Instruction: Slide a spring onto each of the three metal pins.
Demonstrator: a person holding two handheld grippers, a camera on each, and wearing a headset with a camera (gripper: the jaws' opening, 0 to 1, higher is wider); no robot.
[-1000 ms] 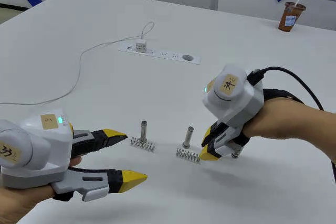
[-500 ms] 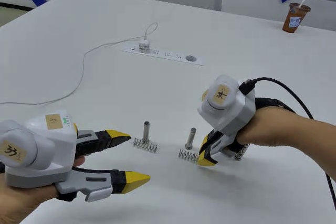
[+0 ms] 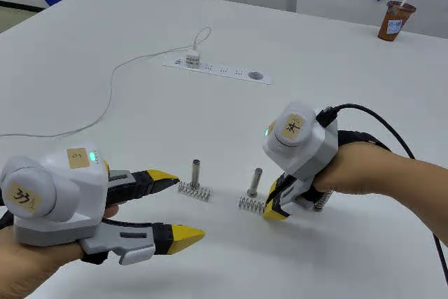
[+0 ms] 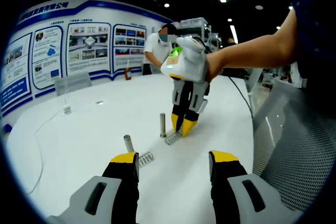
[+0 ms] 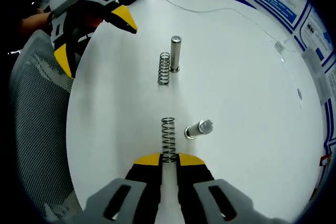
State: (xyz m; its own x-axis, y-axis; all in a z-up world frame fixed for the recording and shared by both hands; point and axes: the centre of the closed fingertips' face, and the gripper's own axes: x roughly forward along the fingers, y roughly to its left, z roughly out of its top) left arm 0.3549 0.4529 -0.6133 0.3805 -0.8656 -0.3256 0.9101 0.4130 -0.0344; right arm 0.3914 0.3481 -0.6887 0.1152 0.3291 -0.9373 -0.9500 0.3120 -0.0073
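Two smooth steel pins stand upright on the white worktop (image 3: 315, 68): the right pin (image 3: 254, 181) and, left of it, the left pin (image 3: 195, 173). Two wire springs lie flat: the held spring (image 3: 252, 205) just in front of the right pin, the loose spring (image 3: 194, 190) further to its left. A third coil (image 3: 322, 202), right of the right pin, is mostly hidden behind the right tool (image 3: 270, 211), whose yellow-tipped jaws stand narrow, pinching the held spring's end. The left tool (image 3: 185, 206), well left of the right pin, gapes wide, holding nothing
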